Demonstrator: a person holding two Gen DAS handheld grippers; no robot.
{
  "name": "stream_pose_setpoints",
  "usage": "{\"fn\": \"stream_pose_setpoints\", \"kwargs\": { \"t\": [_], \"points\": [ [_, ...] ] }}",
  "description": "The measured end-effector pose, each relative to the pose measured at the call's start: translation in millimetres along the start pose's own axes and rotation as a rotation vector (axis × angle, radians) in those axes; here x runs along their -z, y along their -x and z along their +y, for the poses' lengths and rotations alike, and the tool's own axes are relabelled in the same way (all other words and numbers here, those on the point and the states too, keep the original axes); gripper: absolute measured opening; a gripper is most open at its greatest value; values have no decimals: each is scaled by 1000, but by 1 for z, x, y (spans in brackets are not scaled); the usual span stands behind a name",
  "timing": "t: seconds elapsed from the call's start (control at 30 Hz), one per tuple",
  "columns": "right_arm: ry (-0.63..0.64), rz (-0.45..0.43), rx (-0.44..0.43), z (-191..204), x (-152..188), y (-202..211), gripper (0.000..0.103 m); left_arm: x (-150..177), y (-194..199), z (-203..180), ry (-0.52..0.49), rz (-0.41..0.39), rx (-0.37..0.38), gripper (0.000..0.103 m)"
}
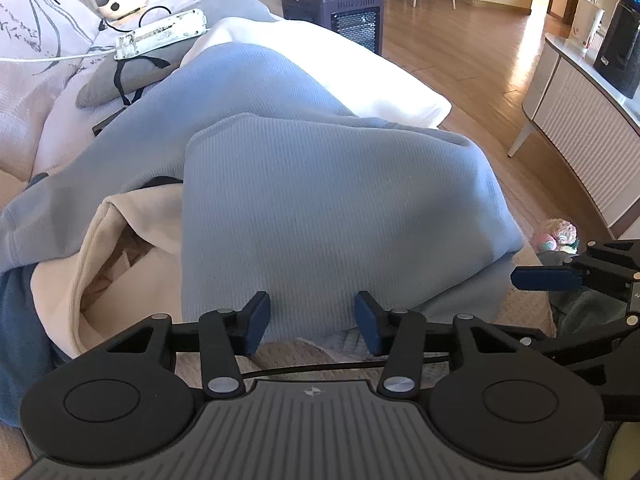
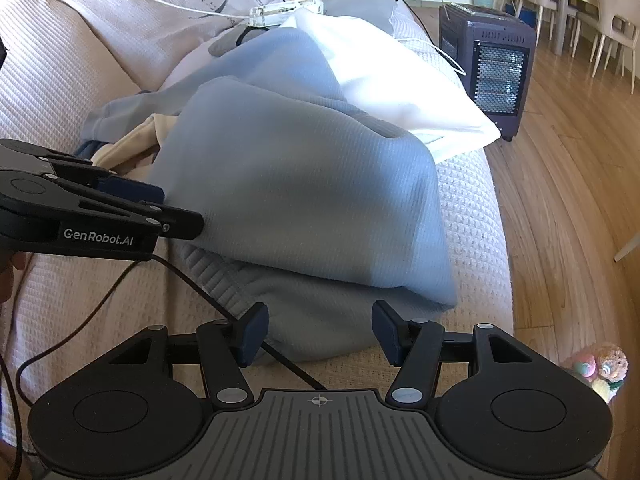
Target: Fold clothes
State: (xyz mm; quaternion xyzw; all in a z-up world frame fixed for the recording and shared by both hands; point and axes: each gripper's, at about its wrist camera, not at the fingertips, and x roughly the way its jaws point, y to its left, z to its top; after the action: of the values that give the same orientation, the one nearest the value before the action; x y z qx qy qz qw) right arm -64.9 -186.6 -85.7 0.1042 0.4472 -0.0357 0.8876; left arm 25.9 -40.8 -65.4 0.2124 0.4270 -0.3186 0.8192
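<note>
A light blue ribbed sweatshirt (image 1: 320,200) (image 2: 300,184) lies folded over itself on the sofa (image 2: 472,220). A cream garment (image 1: 120,240) (image 2: 132,140) is tucked under its left side. My left gripper (image 1: 312,324) stands over the sweatshirt's near hem, with flat cloth between its parted pads. In the right wrist view the left gripper (image 2: 176,208) sits at the fold's left edge. My right gripper (image 2: 320,332) stands open over the lower grey-blue layer at the near right. The left wrist view shows the right gripper (image 1: 524,280) beside the cloth's right corner.
A white cloth (image 1: 340,60) lies beyond the sweatshirt, with a power strip (image 1: 160,36) and cushions behind it. A black cable (image 2: 192,280) runs across the sofa cover. A dark heater (image 2: 492,68), a plush toy (image 2: 600,364) and a cabinet (image 1: 580,128) stand on the wooden floor to the right.
</note>
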Motion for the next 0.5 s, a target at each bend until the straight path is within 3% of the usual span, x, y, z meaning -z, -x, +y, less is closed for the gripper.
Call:
{"fn": "stream_pose_setpoints", "kwargs": {
  "t": [0.07,0.1,0.17,0.37,0.5],
  "points": [
    [5,1,2,1,0,0,58,0,0,-1,-5,-9,-2,50],
    [7,2,3,1,0,0,58,0,1,-1,-5,-11,-4,66],
    [7,0,4,1,0,1,58,-1,3,-1,0,-20,-2,84],
    [-42,-31,3,-7,0,7,58,-4,8,-3,-7,-8,4,92],
    [-108,-67,-8,-19,1,14,58,-3,14,9,69,-31,58,97]
  ]
}}
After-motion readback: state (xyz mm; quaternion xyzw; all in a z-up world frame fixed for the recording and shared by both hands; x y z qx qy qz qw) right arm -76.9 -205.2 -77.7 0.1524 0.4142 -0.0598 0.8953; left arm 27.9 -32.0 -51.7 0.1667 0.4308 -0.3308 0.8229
